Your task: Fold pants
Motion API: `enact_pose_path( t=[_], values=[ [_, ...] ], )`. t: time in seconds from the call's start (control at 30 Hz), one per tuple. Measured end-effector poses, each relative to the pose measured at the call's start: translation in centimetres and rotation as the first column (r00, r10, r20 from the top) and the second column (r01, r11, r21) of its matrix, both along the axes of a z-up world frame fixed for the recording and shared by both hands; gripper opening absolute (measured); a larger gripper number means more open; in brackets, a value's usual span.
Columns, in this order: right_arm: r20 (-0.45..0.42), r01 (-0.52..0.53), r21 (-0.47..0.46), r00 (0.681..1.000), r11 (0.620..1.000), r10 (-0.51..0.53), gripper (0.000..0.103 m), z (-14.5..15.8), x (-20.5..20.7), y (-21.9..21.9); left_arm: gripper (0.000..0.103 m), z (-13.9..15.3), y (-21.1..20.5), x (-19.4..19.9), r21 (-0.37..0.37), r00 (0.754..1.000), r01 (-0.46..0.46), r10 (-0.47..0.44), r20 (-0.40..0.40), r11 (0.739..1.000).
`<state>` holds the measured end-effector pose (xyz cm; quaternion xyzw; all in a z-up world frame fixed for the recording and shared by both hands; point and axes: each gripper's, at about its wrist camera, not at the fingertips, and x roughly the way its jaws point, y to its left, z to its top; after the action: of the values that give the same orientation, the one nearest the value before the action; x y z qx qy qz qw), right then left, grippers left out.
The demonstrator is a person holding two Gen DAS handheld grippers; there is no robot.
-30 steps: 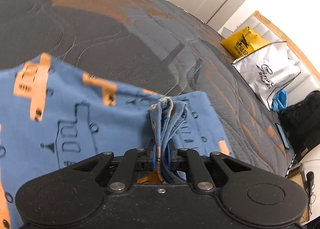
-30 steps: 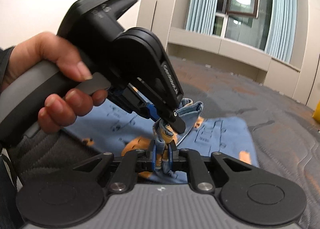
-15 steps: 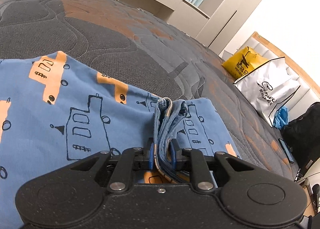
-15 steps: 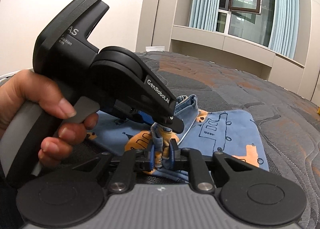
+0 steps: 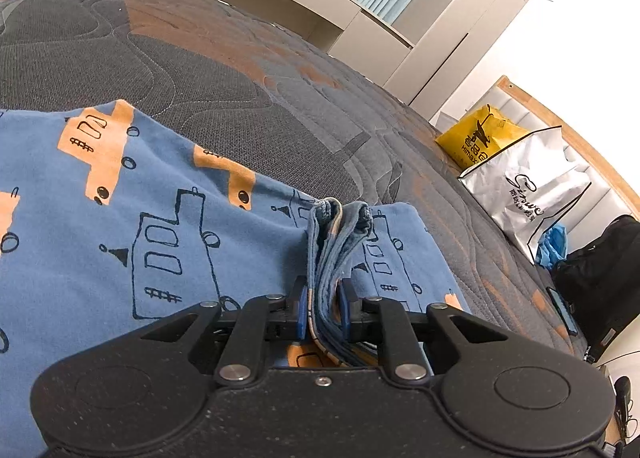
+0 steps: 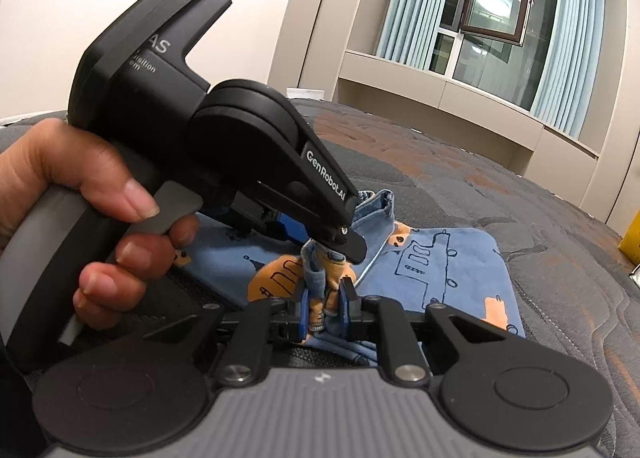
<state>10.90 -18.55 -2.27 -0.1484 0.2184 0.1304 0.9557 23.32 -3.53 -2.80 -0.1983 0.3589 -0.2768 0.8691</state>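
Note:
The blue pants (image 5: 120, 226) with orange and black truck prints lie spread on the grey quilted bed (image 5: 200, 66). My left gripper (image 5: 323, 316) is shut on a bunched edge of the pants, which sticks up between its blue pads. My right gripper (image 6: 325, 312) is shut on another bunched edge of the pants (image 6: 440, 270). In the right wrist view the left gripper's black body (image 6: 240, 154) and the hand holding it sit close on the left, just above my right fingers.
A yellow bag (image 5: 476, 138), a silver shopping bag (image 5: 528, 194) and a black bag (image 5: 600, 270) stand beyond the bed's right edge. Beige cabinets (image 5: 360, 18) and a curtained window (image 6: 496, 26) line the far wall.
Both grippers have sunk toward the bed with the cloth still pinched, and the held folds now hang lower. The pants lie flatter and wider on the bed.

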Motion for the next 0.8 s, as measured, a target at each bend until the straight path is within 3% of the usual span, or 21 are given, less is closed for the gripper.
enact_pose_path(
  t=[0.23, 0.43, 0.6, 0.8],
  values=[
    [0.027, 0.023, -0.006, 0.999, 1.0, -0.022, 0.017, -0.1, -0.4, -0.1, 0.01, 1.3, -0.5, -0.5, 0.014, 1.0, -0.022, 0.022, 0.001, 1.0],
    [0.104, 0.037, -0.013, 0.994, 0.999, -0.036, 0.016, 0.1, -1.4, 0.1, 0.01, 3.5, -0.2, -1.5, 0.04, 0.999, -0.014, 0.012, 0.051, 0.999],
    [0.128, -0.048, 0.004, 0.991, 0.999, 0.047, 0.016, 1.3, -2.1, 2.4, 0.01, 5.1, 2.6, -2.3, 0.075, 0.995, -0.05, 0.044, 0.085, 0.996],
    [0.102, -0.169, 0.056, 0.981, 0.984, 0.163, 0.016, 2.1, -1.1, 6.6, 0.01, 5.5, 8.3, -2.3, 0.086, 0.987, -0.149, 0.143, 0.077, 0.985]
  ],
)
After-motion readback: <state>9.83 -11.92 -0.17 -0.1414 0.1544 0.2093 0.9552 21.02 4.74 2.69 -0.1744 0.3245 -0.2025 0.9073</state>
